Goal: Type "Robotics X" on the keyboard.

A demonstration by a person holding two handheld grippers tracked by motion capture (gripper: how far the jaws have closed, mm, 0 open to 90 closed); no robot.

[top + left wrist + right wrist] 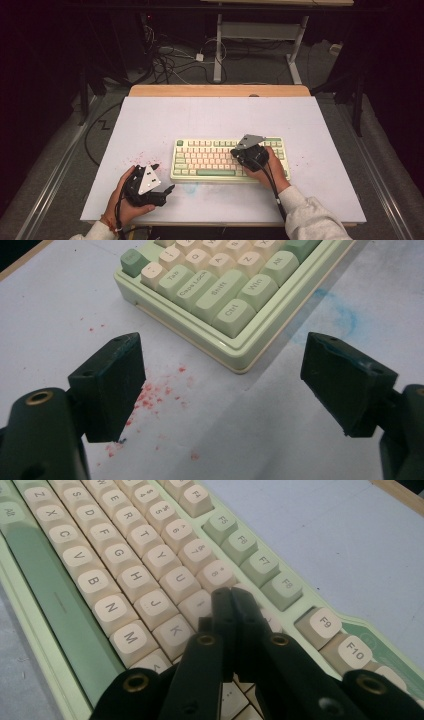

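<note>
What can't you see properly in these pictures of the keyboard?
- Right gripper view: the shut right claw covers the keys under its tips, so whether it presses one can't be told.
- High view: lettering on the keyboard is too small to read.
- Left gripper view: the picture's top edge cuts off most of the keyboard beyond the open left claw.

A dim lab or recording room: loose cables (165, 60) on grey carpet, a metal-legged desk (260, 30) beyond the white-topped table (210, 117).

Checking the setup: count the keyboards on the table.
1. The keyboard lies mid-table near the front edge, under the right gripper; the left gripper sits off its left end.
</note>
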